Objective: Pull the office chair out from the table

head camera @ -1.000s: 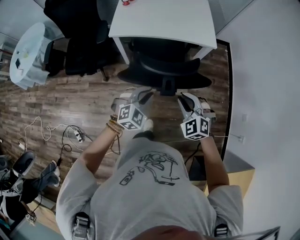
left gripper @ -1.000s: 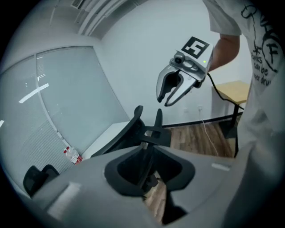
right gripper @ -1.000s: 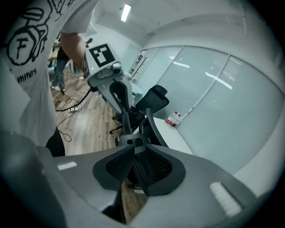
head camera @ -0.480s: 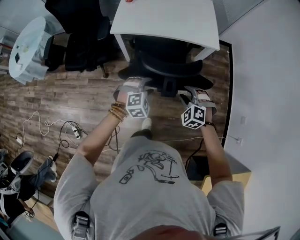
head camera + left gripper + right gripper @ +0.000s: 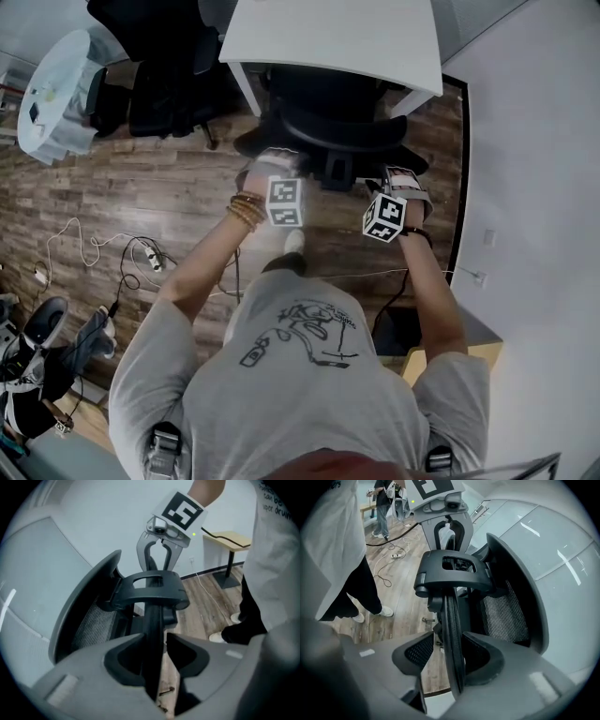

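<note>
Office chair (image 5: 333, 141): black, mesh-backed, pushed in under the white table (image 5: 328, 42); the seat sits beneath the top and the backrest faces the person.
Backrest rim (image 5: 152, 620): a thin dark edge passing between the jaws of both grippers.
Left gripper (image 5: 155, 638): astride the rim on the backrest's left side. Jaws closing but not yet clamped; floor shows through a gap beside one pad.
Right gripper (image 5: 452, 641): astride the rim on the right side. Jaws opening, grip released, with a gap beside the rim.
Floor (image 5: 141, 187): wood planks, with loose cables (image 5: 141, 262) to the person's left.
Surroundings: second black chair (image 5: 159, 84) and round white table (image 5: 56, 94) at upper left.
</note>
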The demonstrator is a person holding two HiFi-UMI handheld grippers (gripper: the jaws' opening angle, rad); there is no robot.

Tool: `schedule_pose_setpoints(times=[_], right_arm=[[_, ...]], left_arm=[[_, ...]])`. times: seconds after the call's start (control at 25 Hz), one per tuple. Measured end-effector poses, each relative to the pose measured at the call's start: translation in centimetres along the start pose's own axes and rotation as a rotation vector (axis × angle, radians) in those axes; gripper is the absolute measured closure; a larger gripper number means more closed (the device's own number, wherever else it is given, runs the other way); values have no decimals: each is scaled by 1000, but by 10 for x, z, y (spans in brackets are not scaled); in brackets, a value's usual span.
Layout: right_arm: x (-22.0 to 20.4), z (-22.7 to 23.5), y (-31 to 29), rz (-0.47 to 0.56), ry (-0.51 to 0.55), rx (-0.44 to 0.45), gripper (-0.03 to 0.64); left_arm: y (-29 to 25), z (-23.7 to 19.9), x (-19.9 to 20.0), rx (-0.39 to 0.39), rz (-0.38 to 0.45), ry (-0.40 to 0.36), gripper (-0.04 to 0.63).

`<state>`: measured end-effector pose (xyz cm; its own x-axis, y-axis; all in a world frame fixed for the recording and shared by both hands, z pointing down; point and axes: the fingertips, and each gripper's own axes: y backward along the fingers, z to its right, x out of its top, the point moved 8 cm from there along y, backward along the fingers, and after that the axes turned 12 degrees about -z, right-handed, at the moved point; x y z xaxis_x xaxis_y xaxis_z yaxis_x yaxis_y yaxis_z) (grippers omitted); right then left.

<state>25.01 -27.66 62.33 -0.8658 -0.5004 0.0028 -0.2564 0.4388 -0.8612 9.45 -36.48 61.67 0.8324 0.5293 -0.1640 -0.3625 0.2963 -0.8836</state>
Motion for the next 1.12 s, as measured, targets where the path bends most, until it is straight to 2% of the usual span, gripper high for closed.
schedule_pose_setpoints(times=[0.16, 0.24, 0.76, 1.12], right_arm=[[0, 2, -1, -3, 10, -31, 489], [0, 2, -1, -6, 18, -30, 498], [2, -14, 9, -32, -11, -7, 503], [9, -32, 21, -9, -24, 0, 506]], left_arm=[[-1, -1, 0, -1, 3, -9, 479], [-2, 1, -1, 3, 0, -17, 486], [8, 20, 0, -2, -2, -42, 495], [17, 34, -6, -5, -43, -59, 495]])
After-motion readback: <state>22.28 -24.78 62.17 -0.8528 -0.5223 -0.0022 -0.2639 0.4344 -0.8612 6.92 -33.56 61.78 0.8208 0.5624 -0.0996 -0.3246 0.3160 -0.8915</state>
